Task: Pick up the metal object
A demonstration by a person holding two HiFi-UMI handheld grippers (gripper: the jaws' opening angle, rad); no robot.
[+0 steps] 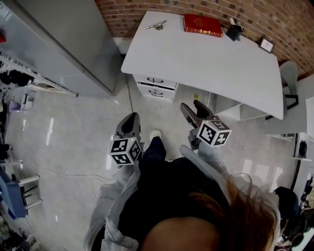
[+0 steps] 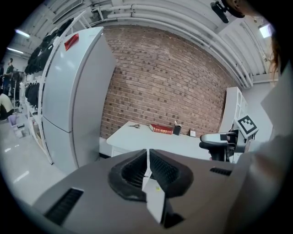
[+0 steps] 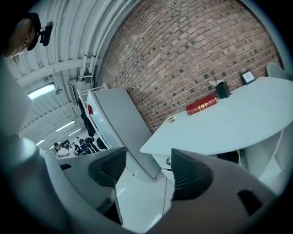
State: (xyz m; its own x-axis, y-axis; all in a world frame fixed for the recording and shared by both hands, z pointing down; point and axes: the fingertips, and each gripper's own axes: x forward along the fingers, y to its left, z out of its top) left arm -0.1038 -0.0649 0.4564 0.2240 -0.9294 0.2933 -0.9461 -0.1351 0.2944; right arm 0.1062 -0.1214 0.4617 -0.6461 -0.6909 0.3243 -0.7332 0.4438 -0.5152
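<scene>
White worktop (image 1: 211,63) ahead of me, set against a brick wall (image 1: 274,19). Along its far edge I note a red book (image 1: 202,25) lying flat, a black holder (image 1: 234,32) just beside it and a small framed card (image 1: 266,45) further right. Drawer unit (image 1: 156,87) sits under the left end. Tall grey fridge (image 1: 73,44) stands to the left on a pale glossy floor (image 1: 64,142).

Metal object (image 1: 156,24): shiny bare metal
Table (image 1: 206,63): smooth matt white
Wall (image 1: 122,14): rough red brick
Floor (image 1: 64,142): glossy pale tiles
Book (image 1: 202,24): red cover, slight sheen

left gripper (image 2: 148,157), right gripper (image 3: 143,168): grey | pads (image 2: 165,170): black | sleeves (image 1: 114,192): pale grey
</scene>
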